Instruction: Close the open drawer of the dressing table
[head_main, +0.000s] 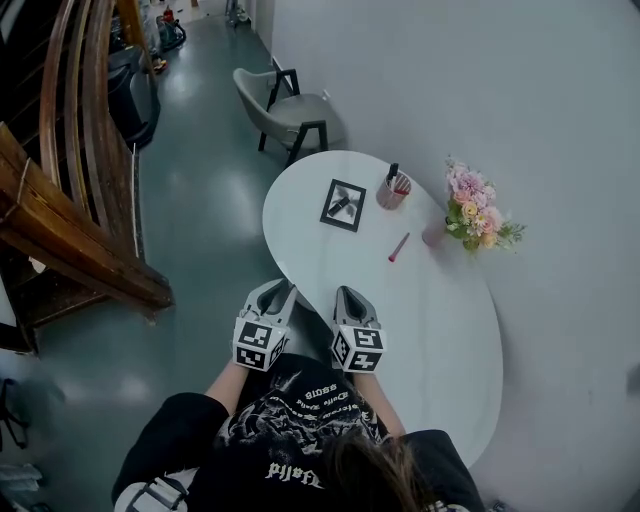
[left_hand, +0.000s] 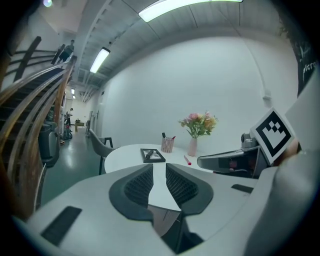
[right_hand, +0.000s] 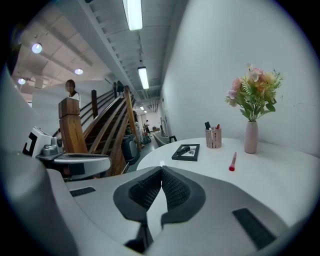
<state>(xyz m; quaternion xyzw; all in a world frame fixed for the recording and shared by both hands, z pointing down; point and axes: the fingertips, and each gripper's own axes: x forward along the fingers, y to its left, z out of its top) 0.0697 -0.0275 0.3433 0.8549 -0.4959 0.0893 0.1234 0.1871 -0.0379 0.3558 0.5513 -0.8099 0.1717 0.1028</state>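
The white oval dressing table stands against the wall, and I am at its near left edge. No drawer shows clearly in any view; the table's front below the top is hidden by the grippers and the person's body. My left gripper hovers just off the table's edge; in the left gripper view its pads stand a narrow gap apart with nothing between them. My right gripper rests over the tabletop's near edge, and its fingertips meet with nothing held.
On the table lie a black framed tray, a pen cup, a red pen and a vase of flowers. A grey chair stands beyond the table. A wooden staircase rises at the left.
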